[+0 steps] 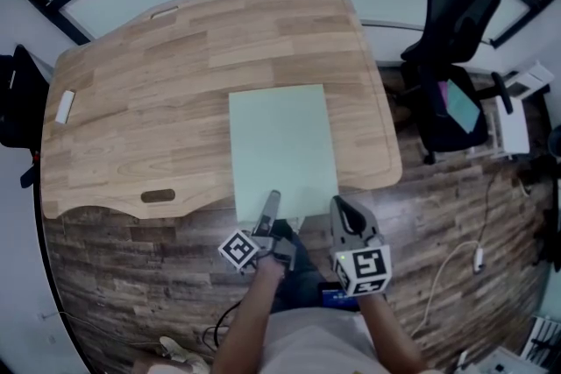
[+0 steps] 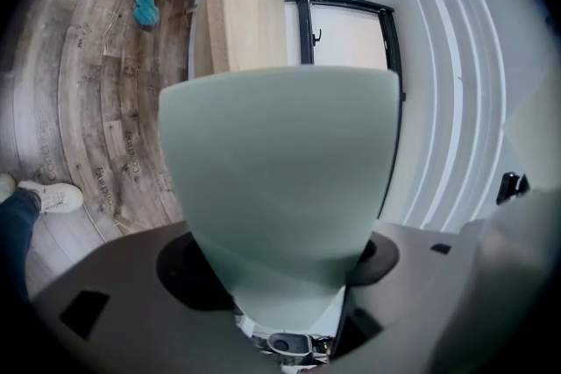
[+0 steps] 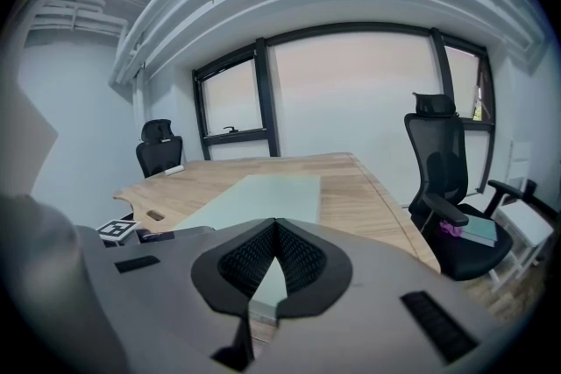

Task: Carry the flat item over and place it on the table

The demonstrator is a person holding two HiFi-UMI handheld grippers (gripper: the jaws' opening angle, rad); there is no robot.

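A pale green sheet (image 1: 282, 144), thin, matte and rectangular, lies flat on the light wood-grain table (image 1: 158, 74) at its 6 o'clock side, the near edge jutting just past the rounded rim. My left gripper (image 1: 271, 206) meets that edge with its jaws spread and the sheet lying in the gap. My right gripper (image 1: 344, 210), at 3 o'clock from the left one, hangs just off the rim, its ribbed black pads pressed together at the tips with nothing between them. Each bears a marker cube (image 1: 364, 269) printed with black-and-white squares. Print on the floor planks (image 2: 96, 144) is too blurred to read. A small white bar (image 1: 66, 107) lies at the table's 9 o'clock.
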